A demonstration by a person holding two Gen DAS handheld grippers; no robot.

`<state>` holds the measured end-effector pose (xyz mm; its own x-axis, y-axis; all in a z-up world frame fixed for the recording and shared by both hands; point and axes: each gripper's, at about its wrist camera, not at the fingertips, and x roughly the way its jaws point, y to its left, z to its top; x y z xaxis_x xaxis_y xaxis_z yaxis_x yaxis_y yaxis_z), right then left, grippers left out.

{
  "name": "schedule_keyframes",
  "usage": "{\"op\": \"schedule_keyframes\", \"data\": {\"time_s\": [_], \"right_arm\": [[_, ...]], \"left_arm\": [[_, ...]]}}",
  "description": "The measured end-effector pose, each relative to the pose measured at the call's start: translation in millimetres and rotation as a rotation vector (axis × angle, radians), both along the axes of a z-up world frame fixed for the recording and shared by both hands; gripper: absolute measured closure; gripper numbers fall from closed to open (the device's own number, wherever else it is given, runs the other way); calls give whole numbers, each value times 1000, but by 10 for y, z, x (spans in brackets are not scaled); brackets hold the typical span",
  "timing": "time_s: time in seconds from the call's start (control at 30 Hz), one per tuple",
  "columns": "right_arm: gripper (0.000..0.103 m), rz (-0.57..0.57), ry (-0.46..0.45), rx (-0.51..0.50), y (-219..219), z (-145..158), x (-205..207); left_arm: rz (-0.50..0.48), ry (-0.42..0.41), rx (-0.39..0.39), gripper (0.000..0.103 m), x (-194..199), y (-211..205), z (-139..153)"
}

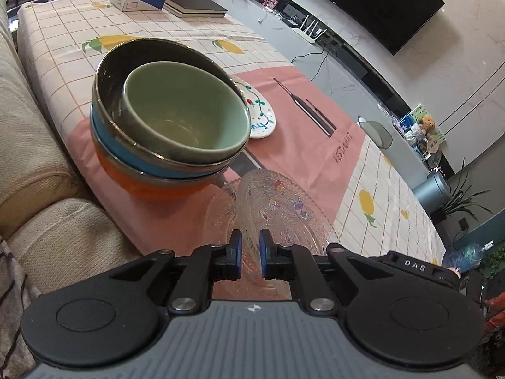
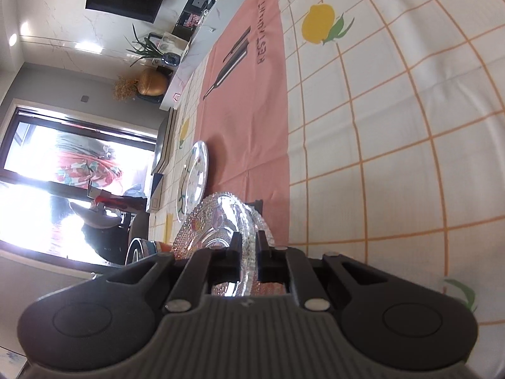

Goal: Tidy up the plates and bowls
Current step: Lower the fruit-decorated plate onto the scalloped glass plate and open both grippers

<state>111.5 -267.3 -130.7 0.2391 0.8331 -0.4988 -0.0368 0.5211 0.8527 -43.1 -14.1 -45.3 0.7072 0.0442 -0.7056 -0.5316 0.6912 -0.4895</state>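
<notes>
Already nesting bowls [image 1: 170,120] into one stack; left gripper [image 1: 250,252] slackening around glass plate [image 1: 277,208] rim, right gripper [image 2: 249,246] pinching it above tablecloth [image 2: 394,126]; white plate [image 1: 262,113] waiting beside stack

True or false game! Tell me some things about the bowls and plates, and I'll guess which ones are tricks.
1. The green bowl sits inside the dark bowl. True.
2. The orange bowl is on top. False: it is at the bottom, under the blue bowl.
3. The right tongs grip a glass plate. True.
4. The white plate is inside a bowl. False: it lies on the cloth behind the bowls.
</notes>
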Motion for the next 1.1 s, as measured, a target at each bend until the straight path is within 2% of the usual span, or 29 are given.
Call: {"op": "schedule_keyframes", "data": {"time_s": [0.13, 0.23, 0.37, 0.5, 0.7, 0.87, 1.0, 1.1], "right_arm": [[97, 20, -2, 1, 69, -21, 13], [98, 28, -21, -52, 120, -10, 8], [99, 46, -67, -80, 202, 23, 54], [96, 91, -154, -152, 369, 114, 111], [94, 114, -202, -206, 461, 174, 117], [91, 158, -294, -357, 649, 360, 49], [88, 183, -360, -477, 821, 475, -11], [85, 198, -432, -554, 933, 525, -81]], "left_arm": [[-16, 31, -23, 86, -53, -15, -139], [-14, 54, -53, 85, -81, 18, -225], [-23, 25, -27, 85, -73, 28, -217], [-25, 33, -18, 84, -55, 19, -232], [-28, 60, -6, 82, -30, 2, -265], [-30, 66, 32, 81, -38, -38, -235], [4, 75, 94, 81, -60, -50, -203], [10, 103, 102, 80, -25, -26, -191]]}}
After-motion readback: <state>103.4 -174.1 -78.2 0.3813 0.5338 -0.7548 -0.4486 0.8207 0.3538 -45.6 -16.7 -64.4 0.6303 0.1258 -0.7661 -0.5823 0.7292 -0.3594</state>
